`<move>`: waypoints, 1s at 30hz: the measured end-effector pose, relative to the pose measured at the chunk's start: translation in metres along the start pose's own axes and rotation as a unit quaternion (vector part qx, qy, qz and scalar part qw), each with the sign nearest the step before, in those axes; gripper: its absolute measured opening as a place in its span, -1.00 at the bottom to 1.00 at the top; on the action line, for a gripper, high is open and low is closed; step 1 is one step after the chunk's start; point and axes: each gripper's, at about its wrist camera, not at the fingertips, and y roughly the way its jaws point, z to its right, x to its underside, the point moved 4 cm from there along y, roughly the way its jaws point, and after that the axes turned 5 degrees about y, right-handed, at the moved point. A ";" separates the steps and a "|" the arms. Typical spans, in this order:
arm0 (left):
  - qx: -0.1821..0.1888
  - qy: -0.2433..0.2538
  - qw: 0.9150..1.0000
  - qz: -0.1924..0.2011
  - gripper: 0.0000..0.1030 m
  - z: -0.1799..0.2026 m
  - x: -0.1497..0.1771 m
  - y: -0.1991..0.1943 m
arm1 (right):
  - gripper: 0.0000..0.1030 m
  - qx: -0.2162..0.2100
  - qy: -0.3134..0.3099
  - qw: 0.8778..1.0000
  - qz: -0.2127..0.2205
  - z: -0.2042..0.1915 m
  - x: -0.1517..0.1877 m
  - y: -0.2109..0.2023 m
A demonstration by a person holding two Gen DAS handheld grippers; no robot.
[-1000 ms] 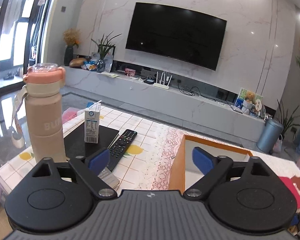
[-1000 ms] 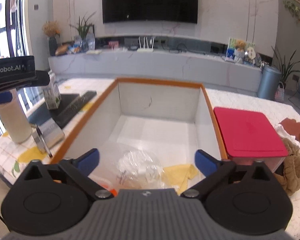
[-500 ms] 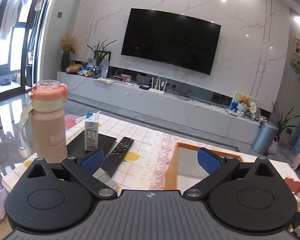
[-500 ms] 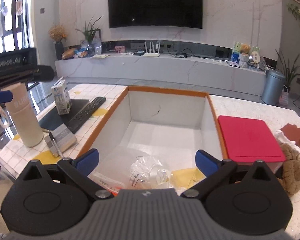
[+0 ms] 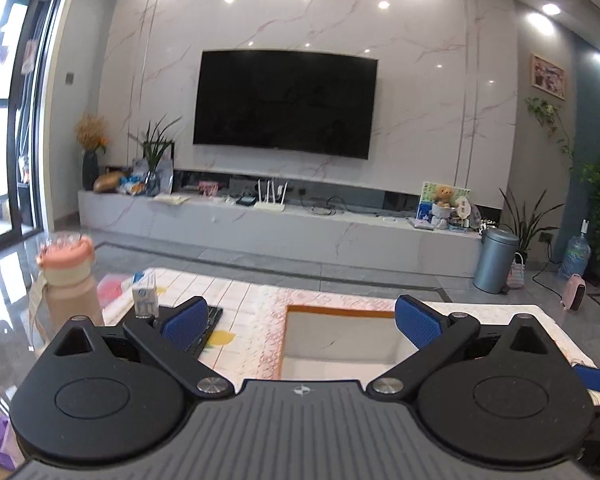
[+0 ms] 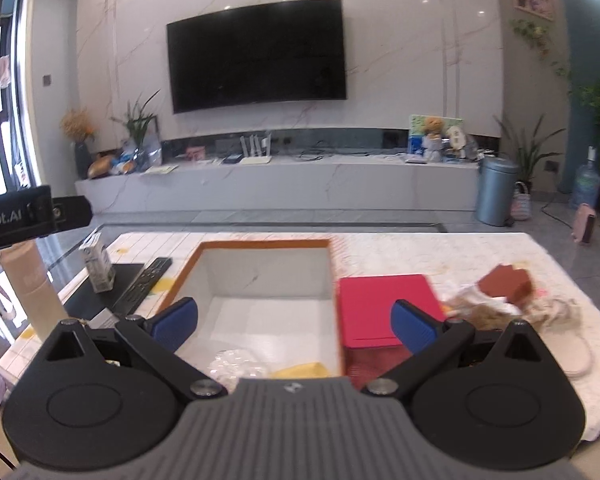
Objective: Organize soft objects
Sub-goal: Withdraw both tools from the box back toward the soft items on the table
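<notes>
On the table, an orange-rimmed box [image 6: 260, 245] is seen; a clear plastic bag [image 6: 236, 366] and a yellow cloth [image 6: 300, 370] are already lodged inside. Outside, right of a red lid [image 6: 384, 304], a heap of plush items [image 6: 500, 300] is left unsorted. Left gripper [image 5: 300, 322] and right gripper [image 6: 294, 324] are both held spread, empty.
</notes>
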 end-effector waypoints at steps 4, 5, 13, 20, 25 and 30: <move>0.016 0.019 1.000 0.005 1.00 0.022 -0.006 -0.008 | 0.95 0.030 0.018 0.999 0.041 0.030 -0.012 -0.028; 0.019 0.023 1.000 0.009 1.00 0.028 -0.008 -0.010 | 0.95 0.036 0.025 0.998 0.049 0.038 -0.015 -0.035; 0.067 0.029 0.997 0.019 1.00 0.079 -0.020 -0.014 | 0.95 0.090 0.066 0.989 0.096 0.109 -0.047 -0.079; 0.107 0.066 0.992 0.031 1.00 0.144 -0.023 0.002 | 0.95 0.126 0.098 0.981 0.107 0.181 -0.062 -0.091; 0.146 0.085 0.985 0.027 1.00 0.196 -0.012 0.018 | 0.95 0.160 0.101 0.978 0.089 0.232 -0.068 -0.075; 0.176 0.127 0.976 0.006 1.00 0.244 0.015 0.041 | 0.95 0.179 0.119 0.973 0.081 0.283 -0.080 -0.052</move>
